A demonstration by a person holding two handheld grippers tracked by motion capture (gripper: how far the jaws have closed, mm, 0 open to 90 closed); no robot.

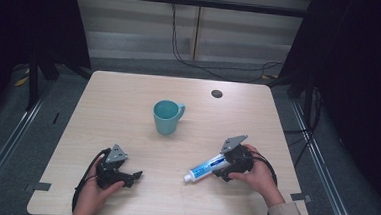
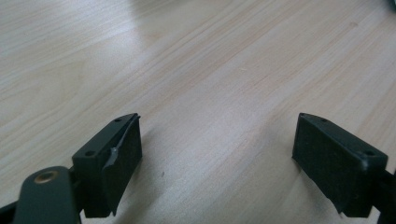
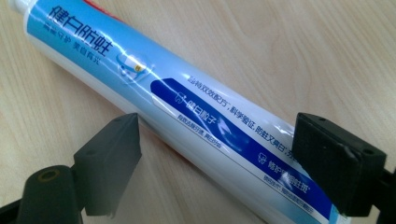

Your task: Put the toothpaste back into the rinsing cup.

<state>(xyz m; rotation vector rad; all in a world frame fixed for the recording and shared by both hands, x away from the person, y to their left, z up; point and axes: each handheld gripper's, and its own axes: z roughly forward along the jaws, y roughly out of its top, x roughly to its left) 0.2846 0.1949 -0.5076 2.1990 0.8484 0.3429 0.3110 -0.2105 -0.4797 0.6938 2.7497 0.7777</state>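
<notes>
Two open grippers, right gripper straddling toothpaste tube, left gripper over bare table, cup beyond.

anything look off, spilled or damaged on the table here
Nothing stands out. The teal mug stands upright, no spill around it, and the toothpaste tube lies flat and intact between the open jaws of the right hand-held gripper.

left claw: jaws wide apart, low over table | right claw: jaws spread, angled down-left

Glossy plastic toothpaste tube on a matt pale wood-grain table
</notes>
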